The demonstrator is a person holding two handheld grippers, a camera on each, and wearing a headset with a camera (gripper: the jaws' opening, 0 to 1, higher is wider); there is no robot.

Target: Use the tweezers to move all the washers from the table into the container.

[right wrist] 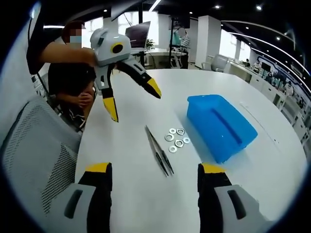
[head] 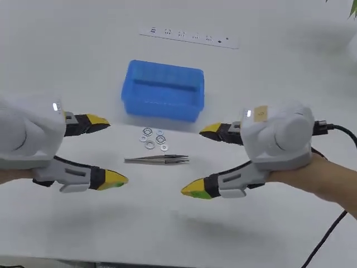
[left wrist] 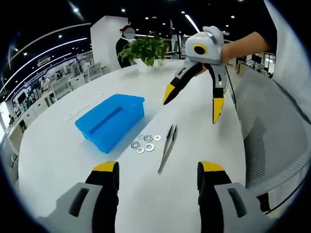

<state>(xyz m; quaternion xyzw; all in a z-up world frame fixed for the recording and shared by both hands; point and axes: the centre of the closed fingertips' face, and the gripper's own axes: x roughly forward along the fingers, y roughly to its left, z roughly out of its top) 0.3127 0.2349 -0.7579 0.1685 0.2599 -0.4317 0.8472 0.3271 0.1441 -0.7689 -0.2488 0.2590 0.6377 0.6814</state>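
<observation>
1. Two grippers sit lowest in the head view. My left gripper [head: 114, 149] is at the left edge and my right gripper [head: 193, 162] is on the right. Both have their jaws spread wide with nothing in them, tips pointing toward each other.
2. Between them, just below frame centre, the tweezers [head: 157, 159] lie flat on the white table [head: 268, 67], untouched.
3. Right above the tweezers is the little cluster of washers [head: 153, 139]. They're packed close together, near the tweezers but apart from them as far as I can tell.
4. Higher up, around centre frame, the blue container [head: 163, 89] sits just beyond the washers.
5. Near the top edge there's a white power strip [head: 188, 37].
</observation>
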